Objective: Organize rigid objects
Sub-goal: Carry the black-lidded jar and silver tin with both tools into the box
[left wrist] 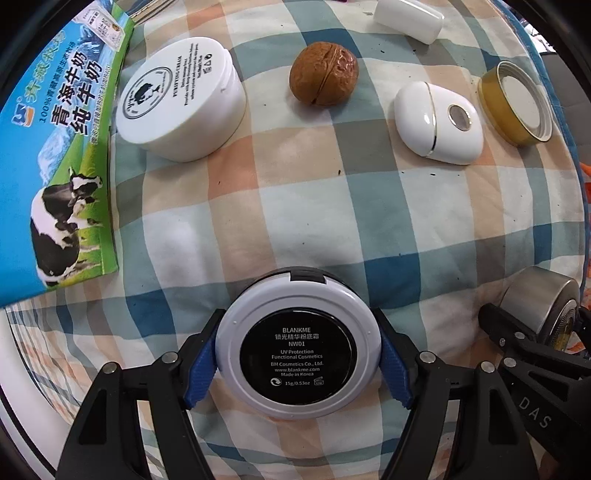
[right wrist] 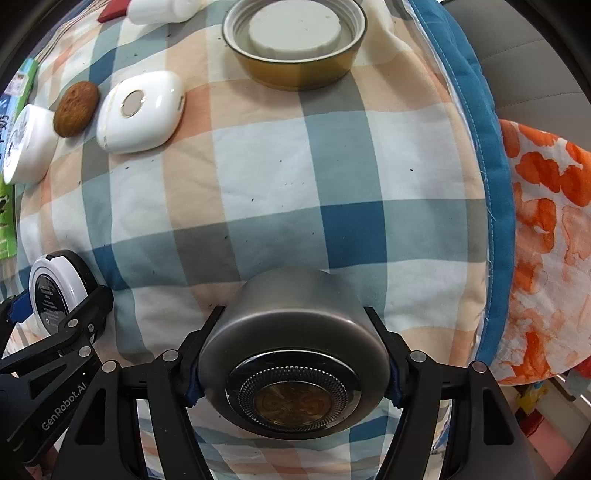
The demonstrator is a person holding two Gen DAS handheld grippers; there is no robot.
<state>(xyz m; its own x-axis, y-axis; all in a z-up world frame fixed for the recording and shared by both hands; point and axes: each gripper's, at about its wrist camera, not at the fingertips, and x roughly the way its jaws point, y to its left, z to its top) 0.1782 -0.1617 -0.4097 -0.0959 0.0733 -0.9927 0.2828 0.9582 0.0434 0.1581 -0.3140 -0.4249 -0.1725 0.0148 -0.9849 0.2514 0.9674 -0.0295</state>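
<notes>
My left gripper is shut on a round white cosmetic compact with a black label, held just above the checked cloth; it also shows in the right wrist view. My right gripper is shut on a grey metal cylinder with a mesh end; it shows at the right edge of the left wrist view. Further back lie a white cream jar, a brown walnut, a white oval device and an amber jar lid.
A blue and green milk carton lies at the left. A white tube lies at the far edge. The checked cushion ends at a blue hem on the right, with orange patterned fabric beyond.
</notes>
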